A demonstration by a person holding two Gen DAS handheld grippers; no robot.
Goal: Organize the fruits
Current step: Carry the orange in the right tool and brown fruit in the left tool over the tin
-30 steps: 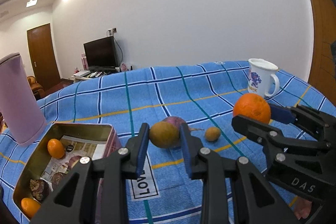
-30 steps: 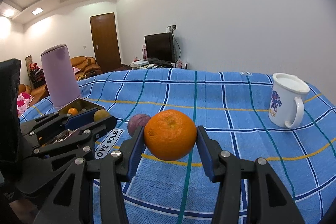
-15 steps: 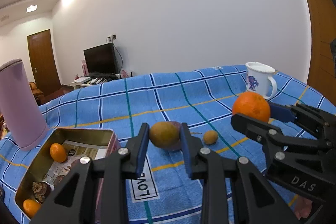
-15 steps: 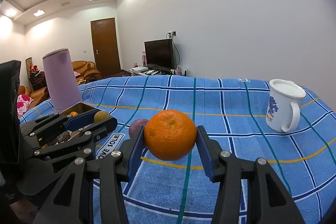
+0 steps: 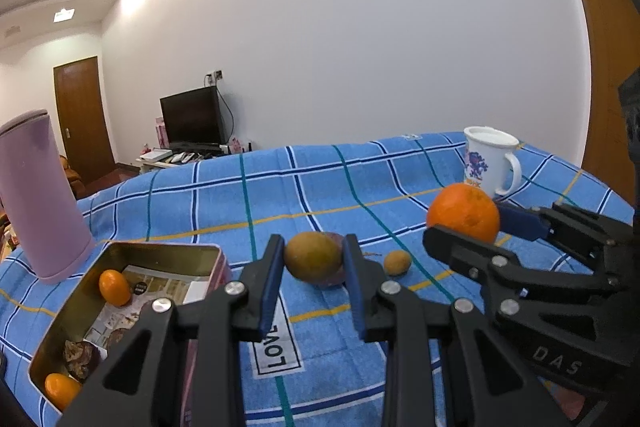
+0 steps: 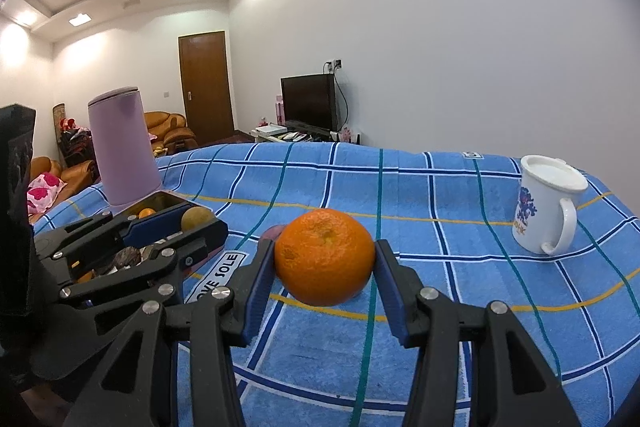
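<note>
Left gripper [image 5: 313,269]: closed on a yellow-green fruit [image 5: 313,261], one blue pad on each flank, fruit clear of the cloth. Right gripper [image 6: 325,269]: closed on an orange [image 6: 325,262], pads seated at its widest girth on opposite sides, fruit lifted above the blue checked tablecloth [image 6: 440,227].

Handling, judged from appearance: the orange is firm, moderately heavy, with a dimpled rind that should resist slipping; grip across the equator, as here, and avoid excess squeeze that would bruise it. The yellow-green fruit looks smoother and may be softer; light, centred pressure is advised.

Pose: both grippers are held roughly level, fingers pointing forward over the table, side by side, the left one beside the open metal tin [image 5: 168,251].

Surroundings: the tin holds two small orange fruits and some dark items. A purple fruit [image 5: 338,273] lies on the cloth directly behind the held yellow-green fruit; a small yellow fruit [image 5: 397,262] lies near it. A lilac canister [image 5: 38,195] stands behind the tin; a white mug [image 6: 550,205] stands well apart on the right
</note>
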